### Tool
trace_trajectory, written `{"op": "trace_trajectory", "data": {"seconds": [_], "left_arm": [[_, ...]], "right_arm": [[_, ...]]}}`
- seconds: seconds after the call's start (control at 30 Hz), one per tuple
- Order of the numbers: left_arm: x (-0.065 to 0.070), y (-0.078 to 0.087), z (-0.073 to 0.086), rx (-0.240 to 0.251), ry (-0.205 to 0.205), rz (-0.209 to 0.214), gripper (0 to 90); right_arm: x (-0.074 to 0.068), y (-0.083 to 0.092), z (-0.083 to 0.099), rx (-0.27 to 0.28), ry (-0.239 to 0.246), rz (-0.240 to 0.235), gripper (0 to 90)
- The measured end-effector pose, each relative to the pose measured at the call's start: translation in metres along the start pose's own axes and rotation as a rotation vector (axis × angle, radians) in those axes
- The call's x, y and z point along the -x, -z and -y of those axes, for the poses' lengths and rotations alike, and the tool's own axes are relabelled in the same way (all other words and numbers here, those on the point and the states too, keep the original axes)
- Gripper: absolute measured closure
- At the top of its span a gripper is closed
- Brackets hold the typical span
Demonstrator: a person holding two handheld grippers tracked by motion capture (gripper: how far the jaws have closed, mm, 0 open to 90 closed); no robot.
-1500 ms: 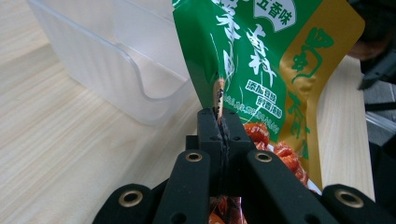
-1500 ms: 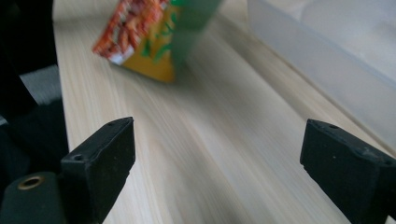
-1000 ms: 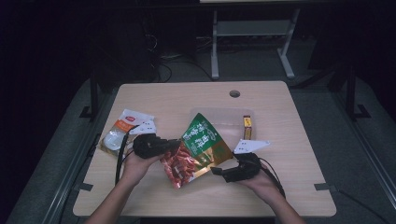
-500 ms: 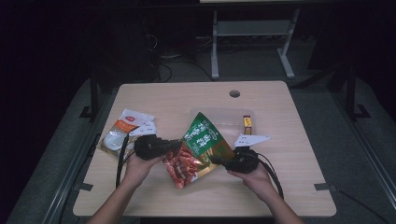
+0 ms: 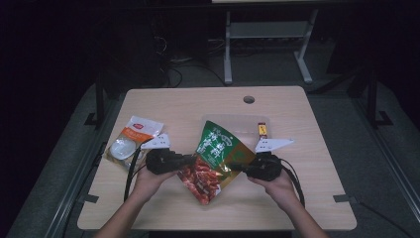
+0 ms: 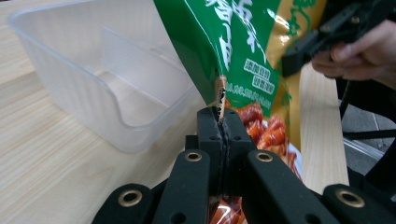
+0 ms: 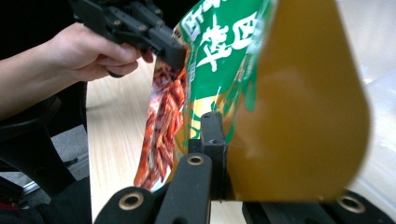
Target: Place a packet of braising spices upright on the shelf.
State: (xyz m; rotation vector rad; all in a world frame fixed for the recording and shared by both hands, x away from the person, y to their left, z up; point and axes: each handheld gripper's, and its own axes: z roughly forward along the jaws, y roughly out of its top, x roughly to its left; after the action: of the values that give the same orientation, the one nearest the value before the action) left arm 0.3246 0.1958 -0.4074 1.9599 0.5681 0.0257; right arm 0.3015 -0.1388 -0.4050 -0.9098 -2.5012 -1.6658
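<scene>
Both grippers are holding the green and red snack bag (image 5: 214, 157) off the table at centre frame in the high view. The left gripper (image 5: 184, 160) is pinching the bag's left edge; in the left gripper view its jaws are standing closed together with the bag's edge seam (image 6: 220, 100) trapped between them. The right gripper (image 5: 238, 166) is gripping the opposite edge; in the right gripper view one jaw is pressing against the bag's gold back (image 7: 299, 107), while the bag is hiding the other, so the clamp is a judgement from the taut hold.

The clear plastic container (image 5: 233, 121) is sitting just behind the bag, toward the upper centre of the table (image 5: 297, 203); in the left gripper view it (image 6: 93, 79) is looking empty. A second, white and orange packet (image 5: 130, 140) is lying at the left of the table, untouched.

Judgement on progress: the pickup is done and the bag is hanging between the two grips, tilted, just in front of the container. Getting the bag into the container, then letting go, is what is remaining; the second packet is probably following.
</scene>
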Motion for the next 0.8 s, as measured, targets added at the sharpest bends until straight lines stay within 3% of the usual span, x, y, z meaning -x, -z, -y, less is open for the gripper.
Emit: {"op": "trace_trajectory", "data": {"seconds": [0.43, 0.63, 0.67, 0.77, 0.8], "left_arm": [[0.009, -0.013, 0.002, -0.069, -0.056, 0.021, 88.5], [0.005, -0.012, 0.003, -0.075, -0.064, 0.03, 78.4], [0.005, -0.013, 0.003, -0.106, -0.09, 0.02, 75.6], [0.004, -0.014, 0.003, -0.126, -0.107, 0.004, 69.5], [0.003, -0.013, 0.003, -0.13, -0.109, -0.006, 63.3]], "right_arm": [[0.002, 0.014, -0.008, 0.032, 0.01, 0.027, 90.0], [-0.003, 0.017, -0.013, 0.031, 0.056, 0.003, 90.0], [-0.004, 0.017, -0.014, 0.02, 0.079, 0.0, 90.0], [-0.006, 0.017, -0.015, 0.006, 0.1, 0.001, 90.0], [-0.009, 0.018, -0.016, -0.003, 0.122, -0.006, 90.0]]}}
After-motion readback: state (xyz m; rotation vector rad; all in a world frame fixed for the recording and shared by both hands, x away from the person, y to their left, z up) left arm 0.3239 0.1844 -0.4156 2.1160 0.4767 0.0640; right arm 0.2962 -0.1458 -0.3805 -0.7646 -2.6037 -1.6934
